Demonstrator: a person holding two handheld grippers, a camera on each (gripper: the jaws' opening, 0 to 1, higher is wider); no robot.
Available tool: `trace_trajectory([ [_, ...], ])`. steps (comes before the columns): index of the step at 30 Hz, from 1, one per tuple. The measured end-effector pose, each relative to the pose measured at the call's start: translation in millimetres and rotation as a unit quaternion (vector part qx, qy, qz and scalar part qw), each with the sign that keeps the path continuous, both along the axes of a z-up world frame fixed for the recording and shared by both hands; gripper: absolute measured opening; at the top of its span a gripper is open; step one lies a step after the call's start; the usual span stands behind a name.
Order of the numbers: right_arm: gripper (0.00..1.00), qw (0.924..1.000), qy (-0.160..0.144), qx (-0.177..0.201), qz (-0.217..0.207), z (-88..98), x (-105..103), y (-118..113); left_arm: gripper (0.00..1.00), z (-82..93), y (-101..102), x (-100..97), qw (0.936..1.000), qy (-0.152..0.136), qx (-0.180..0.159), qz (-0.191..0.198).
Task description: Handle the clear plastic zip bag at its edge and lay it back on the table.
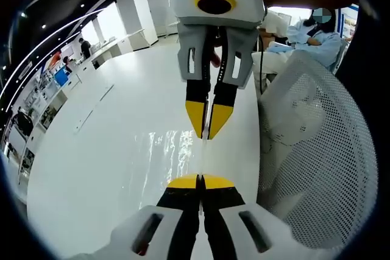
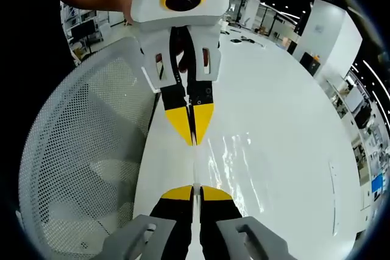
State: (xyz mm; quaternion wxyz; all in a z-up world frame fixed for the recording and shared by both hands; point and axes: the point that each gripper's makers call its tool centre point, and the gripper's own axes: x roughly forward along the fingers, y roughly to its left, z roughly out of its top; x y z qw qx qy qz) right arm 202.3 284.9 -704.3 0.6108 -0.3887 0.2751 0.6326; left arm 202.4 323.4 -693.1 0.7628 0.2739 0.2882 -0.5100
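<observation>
The clear plastic zip bag [image 1: 164,153] hangs stretched over the white table [image 1: 91,168], showing mostly as glints. My left gripper [image 1: 200,181] rises from the bottom of the left gripper view, shut on the bag's edge. Facing it from above, my right gripper [image 1: 207,131] is shut on the same edge a short way along. In the right gripper view the right gripper [image 2: 195,190] pinches the thin edge at the bottom, and the left gripper [image 2: 193,139] pinches it from above. The bag [image 2: 241,156] spreads to the right over the table [image 2: 292,120].
A white mesh chair [image 1: 317,144] stands close beside the table edge, also seen as the chair [image 2: 79,150] in the right gripper view. A seated person [image 1: 314,35] is behind it. Desks and equipment [image 1: 55,71] line the far side of the room.
</observation>
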Motion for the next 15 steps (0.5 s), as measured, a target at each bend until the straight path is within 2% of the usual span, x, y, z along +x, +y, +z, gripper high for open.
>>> trace_trajectory([
  [15,0.00,1.0000,-0.003,-0.003,-0.004,0.3,0.8,-4.8,0.00,1.6,-0.7,-1.8,1.0000,0.003,-0.004,0.001],
])
